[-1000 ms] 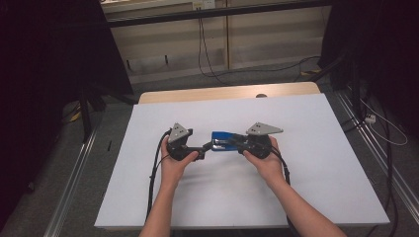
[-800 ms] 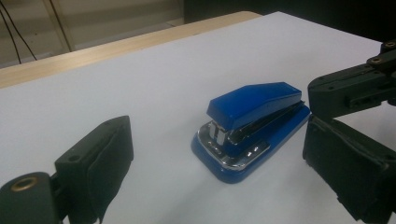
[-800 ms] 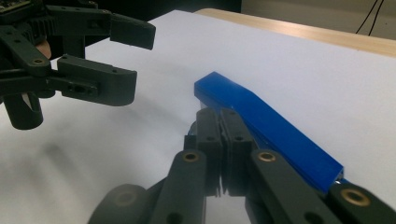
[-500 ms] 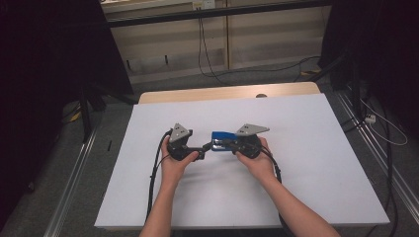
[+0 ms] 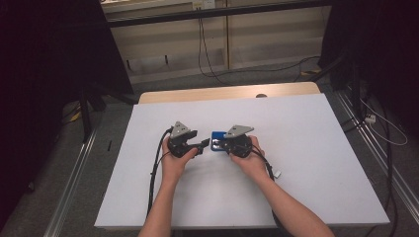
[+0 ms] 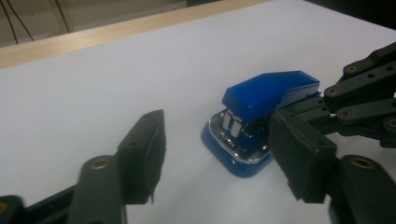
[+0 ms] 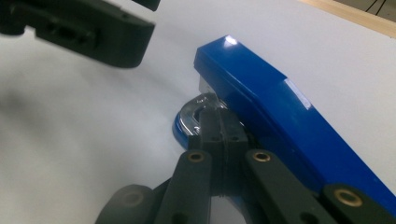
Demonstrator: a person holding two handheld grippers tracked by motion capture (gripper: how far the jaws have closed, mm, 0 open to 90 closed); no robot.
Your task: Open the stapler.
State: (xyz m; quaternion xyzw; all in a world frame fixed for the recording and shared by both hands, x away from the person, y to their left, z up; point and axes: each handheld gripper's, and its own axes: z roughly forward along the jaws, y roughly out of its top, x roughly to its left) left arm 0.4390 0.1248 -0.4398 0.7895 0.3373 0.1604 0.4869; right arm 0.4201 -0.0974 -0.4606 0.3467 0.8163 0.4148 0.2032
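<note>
1. Stapler lies on the white surface between the two grippers, its blue top lifted open above the chrome mouth.
2. Right gripper has its fingers pressed together, and they reach in under the lifted blue top beside the chrome part. They look closed on themselves; I cannot tell whether they pinch any part of the stapler.
3. Left gripper is apart from the stapler. Its fingers have just been closing, but they are half open with nothing between them; the stapler is in front of them.
4. Risk: the right fingers press at one end only, so the stapler can pivot or slide on the smooth surface.
5. Risk: if the left fingers close too early, they meet the right gripper, which is just beside them, instead of the stapler.
6. Risk: the open top can snap down on the right fingers if it is pushed from above.
</note>
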